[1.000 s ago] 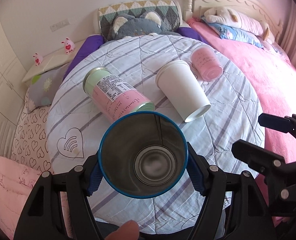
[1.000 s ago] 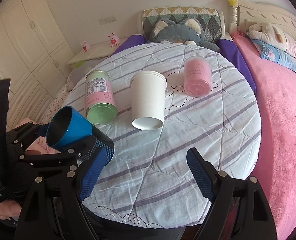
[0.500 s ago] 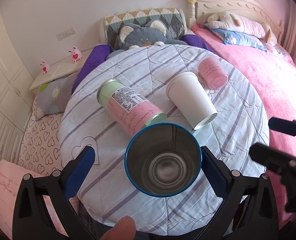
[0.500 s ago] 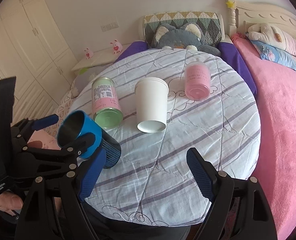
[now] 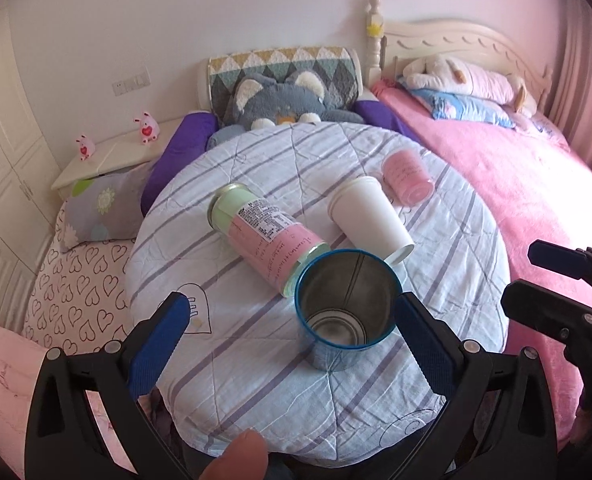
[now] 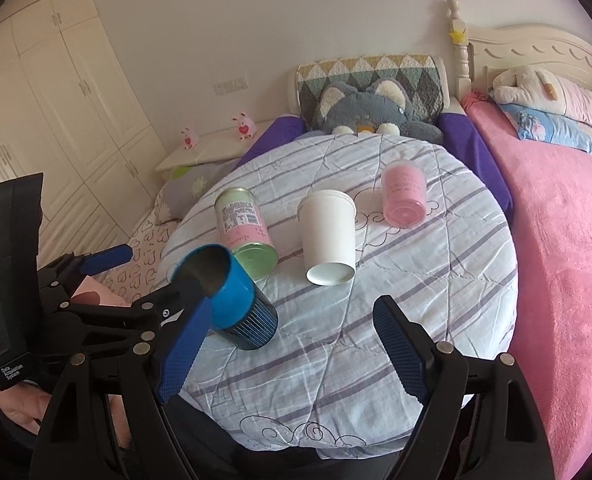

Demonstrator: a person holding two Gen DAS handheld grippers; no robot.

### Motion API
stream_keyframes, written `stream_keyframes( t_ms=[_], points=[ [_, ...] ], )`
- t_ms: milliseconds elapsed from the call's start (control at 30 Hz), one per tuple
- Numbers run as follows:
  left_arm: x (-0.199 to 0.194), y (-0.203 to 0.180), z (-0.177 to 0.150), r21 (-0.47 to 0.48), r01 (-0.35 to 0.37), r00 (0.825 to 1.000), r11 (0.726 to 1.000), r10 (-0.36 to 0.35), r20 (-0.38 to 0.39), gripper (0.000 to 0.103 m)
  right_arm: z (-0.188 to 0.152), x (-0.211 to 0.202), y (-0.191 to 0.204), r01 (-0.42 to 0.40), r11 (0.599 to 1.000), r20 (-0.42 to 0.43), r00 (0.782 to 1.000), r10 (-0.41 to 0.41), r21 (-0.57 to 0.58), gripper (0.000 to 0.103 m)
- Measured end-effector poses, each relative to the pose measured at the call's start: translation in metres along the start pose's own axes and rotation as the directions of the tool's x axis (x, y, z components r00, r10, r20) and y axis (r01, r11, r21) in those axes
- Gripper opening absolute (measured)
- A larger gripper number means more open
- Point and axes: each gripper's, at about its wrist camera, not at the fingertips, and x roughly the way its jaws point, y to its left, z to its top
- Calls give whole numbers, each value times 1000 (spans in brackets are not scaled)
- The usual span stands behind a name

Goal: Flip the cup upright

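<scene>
Cup (image 5: 346,308) blue outside, steel inside, mouth up on table (image 5: 456,280); left tool (image 5: 291,344) released, right tool (image 6: 291,354) released.

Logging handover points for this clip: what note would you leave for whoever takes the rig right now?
Left tool: open, blue cup between its fingers, ungripped.
Right tool: open, empty, above the striped cloth.
Done: blue cup stands mouth-up on the cloth.
Left: back the left tool away; green-pink can, white paper cup and pink cup lie on their sides, if they count.
</scene>
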Motion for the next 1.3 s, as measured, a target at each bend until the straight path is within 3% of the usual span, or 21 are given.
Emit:
stream_keyframes(
  t_ms=[133, 267, 600, 1000, 1300],
  points=[
    [-20, 9, -1, -19, 7, 999, 1000, -6, 48, 103, -1, -14, 2, 24, 1000, 52, 998, -25, 15, 84],
    [-45, 17, -14, -2, -17, 995, 1000, 17, 102, 103, -6, -31, 17, 101, 995, 98, 990, -101, -2, 84],
    [-70, 18, -61, 5, -49, 997, 999, 48, 59, 103, -42, -54, 59, 272, 962, 118, 956, -270, 3, 84],
    [-91, 16, -109, -33, -102, 994, 994, 103, 35, 103, -84, -70, 81, 298, 954, 126, 948, -291, -35, 84],
    [-114, 17, -109, -42, -108, 990, 993, 111, 91, 103, -87, -85, 93, 302, 952, 169, 942, -289, -52, 84]
  ],
)
